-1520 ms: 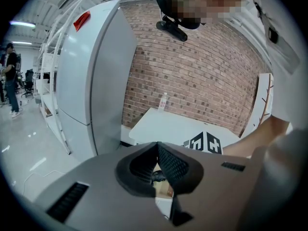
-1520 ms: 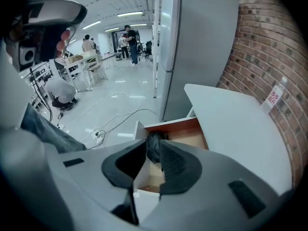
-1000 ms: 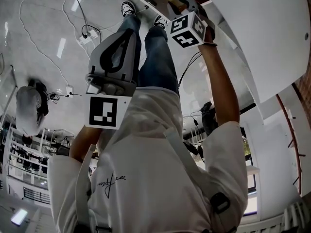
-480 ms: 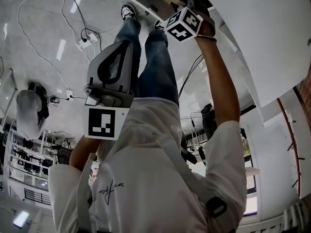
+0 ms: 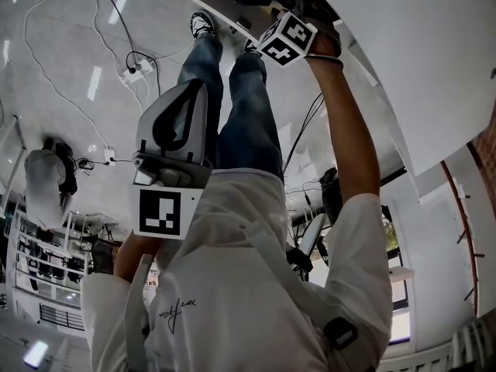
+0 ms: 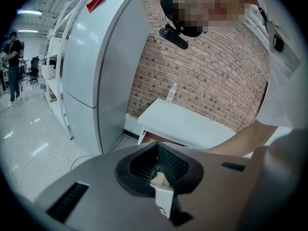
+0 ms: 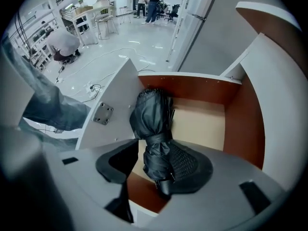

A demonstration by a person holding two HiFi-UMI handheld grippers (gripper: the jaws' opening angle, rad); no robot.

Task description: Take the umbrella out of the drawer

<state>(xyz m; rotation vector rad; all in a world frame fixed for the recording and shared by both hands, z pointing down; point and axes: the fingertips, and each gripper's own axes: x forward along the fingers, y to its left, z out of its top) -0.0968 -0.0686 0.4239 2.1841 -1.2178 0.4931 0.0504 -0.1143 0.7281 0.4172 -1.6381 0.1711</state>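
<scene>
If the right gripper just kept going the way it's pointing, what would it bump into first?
Most likely the folded black umbrella lying in the open drawer. It sits between the jaws of the right gripper, which have just been opening. Depth is hard to judge.

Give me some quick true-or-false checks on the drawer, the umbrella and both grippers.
1. The drawer is open. True.
2. The umbrella is unfolded. False: it is folded, strapped shut, and lies in the drawer.
3. The right gripper is clamped on the umbrella. False: its jaws have just been opening and stand apart, with the umbrella between them but not gripped.
4. The left gripper holds nothing. True: its jaws are together, away from the drawer.
</scene>
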